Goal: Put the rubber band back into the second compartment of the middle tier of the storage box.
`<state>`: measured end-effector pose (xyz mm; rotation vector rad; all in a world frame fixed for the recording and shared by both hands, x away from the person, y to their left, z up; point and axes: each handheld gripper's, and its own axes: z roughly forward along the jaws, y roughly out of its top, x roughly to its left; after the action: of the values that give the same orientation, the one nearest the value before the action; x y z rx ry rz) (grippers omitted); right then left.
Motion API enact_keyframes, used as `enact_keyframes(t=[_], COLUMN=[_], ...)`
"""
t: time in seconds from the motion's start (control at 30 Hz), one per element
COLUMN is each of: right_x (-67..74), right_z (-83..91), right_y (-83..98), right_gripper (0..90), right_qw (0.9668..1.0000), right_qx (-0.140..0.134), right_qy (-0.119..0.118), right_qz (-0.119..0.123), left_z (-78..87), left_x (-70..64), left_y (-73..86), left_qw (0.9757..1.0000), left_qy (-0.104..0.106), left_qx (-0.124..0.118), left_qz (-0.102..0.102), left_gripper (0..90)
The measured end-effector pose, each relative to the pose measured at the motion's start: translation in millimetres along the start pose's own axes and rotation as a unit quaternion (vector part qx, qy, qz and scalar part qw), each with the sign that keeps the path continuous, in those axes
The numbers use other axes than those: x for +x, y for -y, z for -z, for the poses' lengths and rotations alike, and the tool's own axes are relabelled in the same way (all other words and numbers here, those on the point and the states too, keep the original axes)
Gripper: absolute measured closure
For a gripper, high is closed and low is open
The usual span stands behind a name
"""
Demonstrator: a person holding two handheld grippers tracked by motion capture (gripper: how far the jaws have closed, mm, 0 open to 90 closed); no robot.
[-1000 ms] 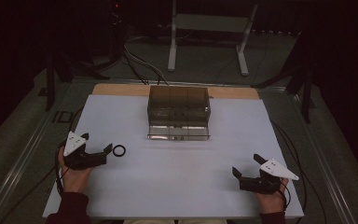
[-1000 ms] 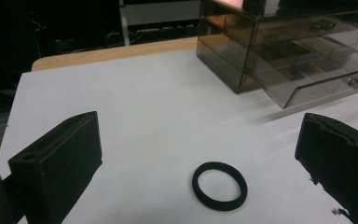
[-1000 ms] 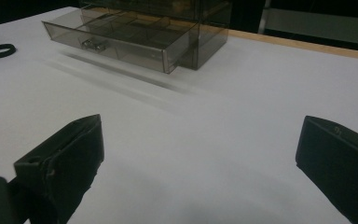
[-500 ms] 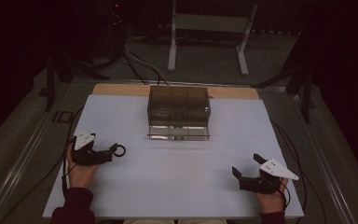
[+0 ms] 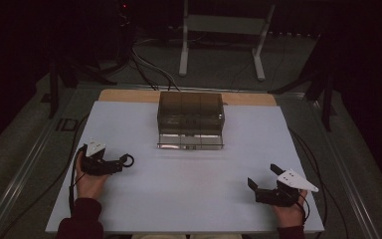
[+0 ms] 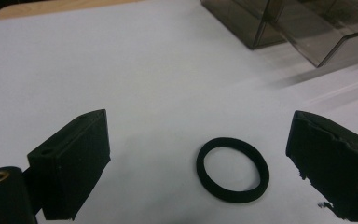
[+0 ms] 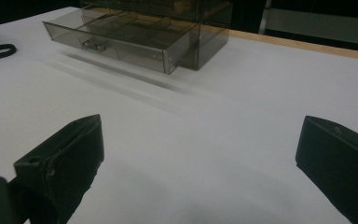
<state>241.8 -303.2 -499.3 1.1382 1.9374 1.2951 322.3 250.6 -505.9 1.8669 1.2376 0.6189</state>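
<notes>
Lying flat between the left tongs (image 6: 200, 163) — untouched — black ring (image 6: 232, 169).

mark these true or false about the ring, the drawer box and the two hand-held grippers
1. The black ring lies flat on the white table. True.
2. The left hand-held gripper is clamped on the ring. False: its jaws stand open, apart from the ring, though they have just been closing a little.
3. The smoky drawer box has its bottom drawer pulled out. True.
4. The right hand-held gripper holds a ring. False: its open jaws hold nothing.
</notes>
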Motion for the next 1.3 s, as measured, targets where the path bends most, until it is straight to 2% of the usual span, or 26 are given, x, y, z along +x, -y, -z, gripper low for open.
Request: enact_keyframes(t=[0.4,0.47,0.53,0.6,0.63,0.67,0.7,0.73,0.77,0.8,0.87,1.0,1.13,1.17,1.3], right_x=[-0.1,-0.2,-0.1,-0.1,-0.1,-0.2,-0.3,-0.3,-0.3,-0.3,-0.1,-0.1,-0.1,0.0,-0.2], right_z=[0.0,0.1,0.1,0.1,0.2,0.1,0.1,0.1,0.2,0.2,0.1,0.1,0.0,0.0,0.1], right_y=[0.0,-0.1,-0.1,-0.1,-0.1,-0.1,-0.1,-0.1,-0.1,-0.1,-0.1,-0.1,-0.2,-0.2,-0.2], right_gripper=[1.5,1.5,1.5,1.5,1.5,1.5,1.5,1.5,1.5,1.5,1.5,1.5,1.5,1.5,1.5], right_qw=[1.0,1.0,1.0,1.0,1.0,1.0,1.0,1.0,1.0,1.0,1.0,1.0,1.0,1.0,1.0], right_qx=[0.0,-0.001,-0.001,-0.001,-0.001,-0.001,-0.001,-0.001,-0.001,-0.001,-0.001,-0.001,-0.001,-0.001,-0.001], right_qy=[0.0,0.0,0.0,0.0,0.0,0.0,0.0,0.0,0.0,0.0,0.0,0.001,0.001,0.0,0.0], right_qz=[0.001,0.001,0.001,0.001,0.001,0.001,0.001,0.001,0.001,0.001,0.001,0.002,0.0,0.001,0.002], left_z=[-9.6,-10.5,-11.7,-13.3,-14.1,-14.7,-15.5,-16.1,-16.7,-17.1,-18.6,-21.0,-21.4,-21.5,-20.9], left_x=[-2.5,-3.3,-2.7,-2.6,-3.2,-3.8,-4.7,-5.5,-6.2,-6.6,-8.0,-8.3,-9.7,-9.7,-7.4], left_y=[2.2,2.5,3.1,3.3,3.7,4.2,4.5,4.6,4.9,5.0,5.4,6.5,5.6,5.6,5.4], left_qw=[0.9994,0.9992,0.999,0.9986,0.9983,0.9981,0.9978,0.9974,0.9972,0.997,0.9961,0.9951,0.995,0.9951,0.9951], left_qy=[-0.001,-0.003,0.001,0.0,-0.003,-0.004,-0.005,-0.01,-0.009,-0.008,-0.015,-0.01,-0.006,-0.005,0.004], left_qx=[0.034,0.039,0.044,0.053,0.058,0.061,0.065,0.071,0.074,0.076,0.085,0.095,0.098,0.098,0.098], left_qz=[0.004,0.003,0.007,0.008,0.005,0.001,-0.003,-0.007,-0.01,-0.013,-0.019,-0.023,-0.017,-0.013,-0.001], left_gripper=[7.6,10.1,16.2,16.8,20.8,31.4,36.3,36.3,48.4,48.4,57.8,71.1,77.9,84.7,88.5])
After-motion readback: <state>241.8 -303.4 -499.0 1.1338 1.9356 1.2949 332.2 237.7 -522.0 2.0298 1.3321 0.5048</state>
